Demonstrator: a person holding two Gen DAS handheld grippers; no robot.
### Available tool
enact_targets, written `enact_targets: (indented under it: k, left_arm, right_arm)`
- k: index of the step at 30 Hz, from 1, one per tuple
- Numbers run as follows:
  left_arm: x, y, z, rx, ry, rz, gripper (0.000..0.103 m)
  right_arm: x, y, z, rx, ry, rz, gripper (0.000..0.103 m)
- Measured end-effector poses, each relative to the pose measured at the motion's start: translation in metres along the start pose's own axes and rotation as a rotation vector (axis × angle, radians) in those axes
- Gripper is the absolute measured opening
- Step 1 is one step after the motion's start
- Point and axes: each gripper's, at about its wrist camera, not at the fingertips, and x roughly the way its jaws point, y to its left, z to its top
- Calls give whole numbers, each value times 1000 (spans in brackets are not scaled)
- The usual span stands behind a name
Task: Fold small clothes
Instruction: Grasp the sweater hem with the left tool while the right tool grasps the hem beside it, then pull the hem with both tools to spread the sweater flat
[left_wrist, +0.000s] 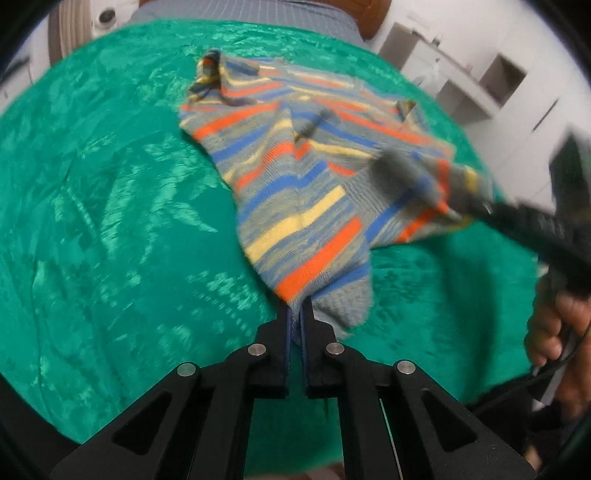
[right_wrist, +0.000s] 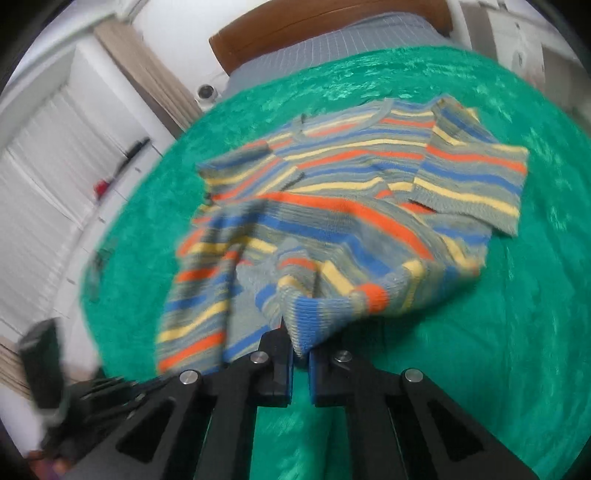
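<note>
We see a shiny green crushed-velvet cover (right_wrist: 498, 332) spread over a bed, with a brown wooden headboard (right_wrist: 332, 22) at its far edge. White slatted blinds (right_wrist: 48, 206) and beige curtains (right_wrist: 147, 70) line one wall, white open shelving (left_wrist: 480, 74) another.

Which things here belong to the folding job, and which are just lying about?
Job: striped top; left gripper and right gripper, each shut on its hem; green cover it lies on.
Lying about: headboard; shelves; red thing; blinds.
</note>
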Motion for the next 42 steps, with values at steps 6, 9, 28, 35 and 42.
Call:
enact_targets:
  k: [6, 9, 28, 35, 42]
  left_arm:
    - [-49, 36, -18, 10, 27, -42, 2]
    - [-33, 49, -28, -6, 69, 19, 3]
    - [-15, 58, -32, -86, 68, 60, 3]
    - [-11, 57, -34, -85, 80, 72, 3]
    - [-12, 57, -34, -80, 82, 104, 16]
  right_arm:
    - [-70, -30, -56, 112, 77, -3, 5]
    - [-66, -44, -86, 66, 117, -232, 13]
    - [4, 94, -61, -318, 20, -499, 69]
    - [-7, 82, -59, -305, 14, -551, 69]
    - [-12, 78, -56, -282, 8, -528, 69]
